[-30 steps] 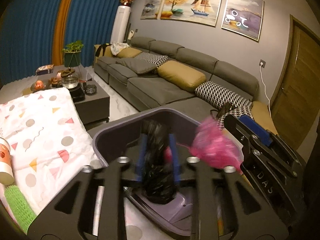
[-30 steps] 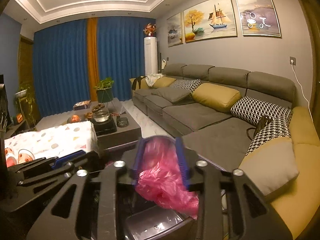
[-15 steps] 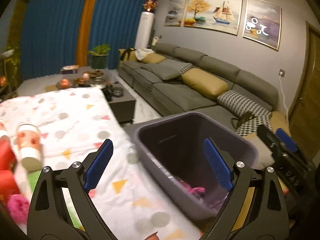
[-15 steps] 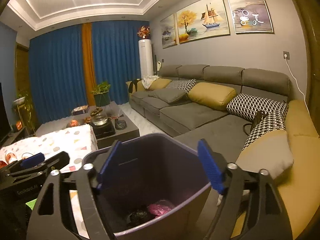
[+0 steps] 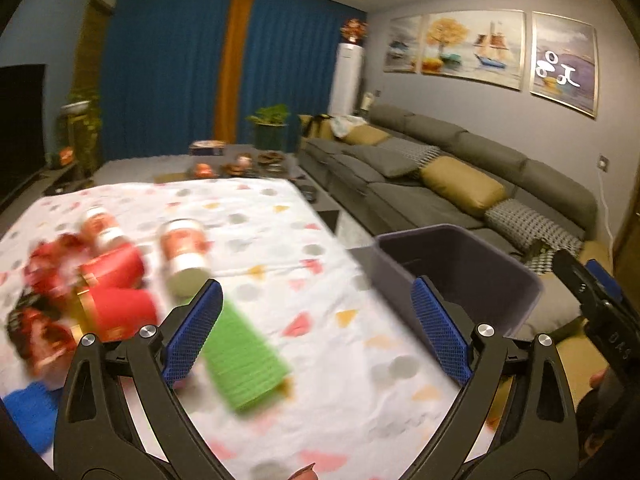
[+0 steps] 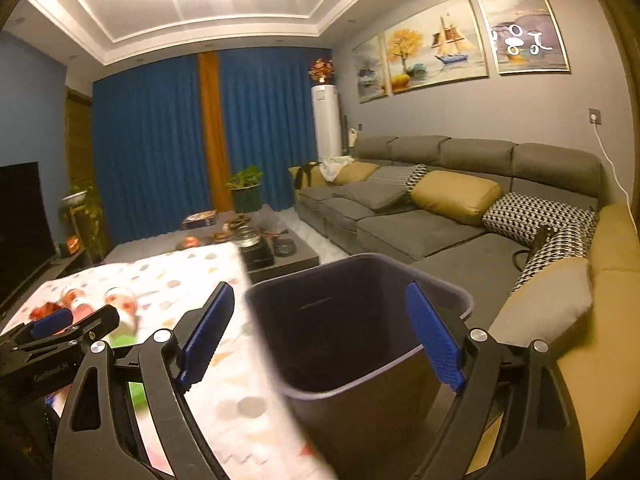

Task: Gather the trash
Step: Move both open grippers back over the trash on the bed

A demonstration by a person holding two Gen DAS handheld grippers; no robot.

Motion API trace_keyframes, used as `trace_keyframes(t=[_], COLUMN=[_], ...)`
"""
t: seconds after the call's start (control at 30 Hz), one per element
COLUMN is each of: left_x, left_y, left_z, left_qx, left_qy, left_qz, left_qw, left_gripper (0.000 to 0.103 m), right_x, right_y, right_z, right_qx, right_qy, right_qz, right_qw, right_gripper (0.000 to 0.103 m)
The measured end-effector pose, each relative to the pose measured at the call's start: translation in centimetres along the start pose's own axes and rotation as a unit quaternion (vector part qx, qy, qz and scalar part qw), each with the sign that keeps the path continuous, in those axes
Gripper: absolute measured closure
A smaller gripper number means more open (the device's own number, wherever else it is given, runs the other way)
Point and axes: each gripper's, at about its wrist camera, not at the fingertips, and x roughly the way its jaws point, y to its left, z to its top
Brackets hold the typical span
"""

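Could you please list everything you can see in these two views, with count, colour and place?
bin: one, dark grey, between table and sofa
tablecloth: one, white with coloured shapes, on table
green roll: one, lying on cloth
cups: two, red and white, lying on cloth
red wrappers: several, blurred, left on cloth
sofa: one, grey, along wall
paintings: four, above sofa
left gripper: jaws opening, empty
right gripper: jaws opening, empty, over bin
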Motion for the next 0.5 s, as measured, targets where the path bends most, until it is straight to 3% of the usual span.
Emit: trace_keyframes(t=[0.5], left_x=[-8.1], left_y=[11.8], left_z=[-4.6], left_qx=[-0.043], left_qy=[-0.019], left_qz=[0.126], left_qw=[0.991], left_gripper=[0.01], right_x=[-3.3], right_y=[8.4], right_z=[-3.0], right_qx=[-0.024], right_qy=[0.017], right_qz=[0.079], right_qw=[0.996], right_gripper=[0.018])
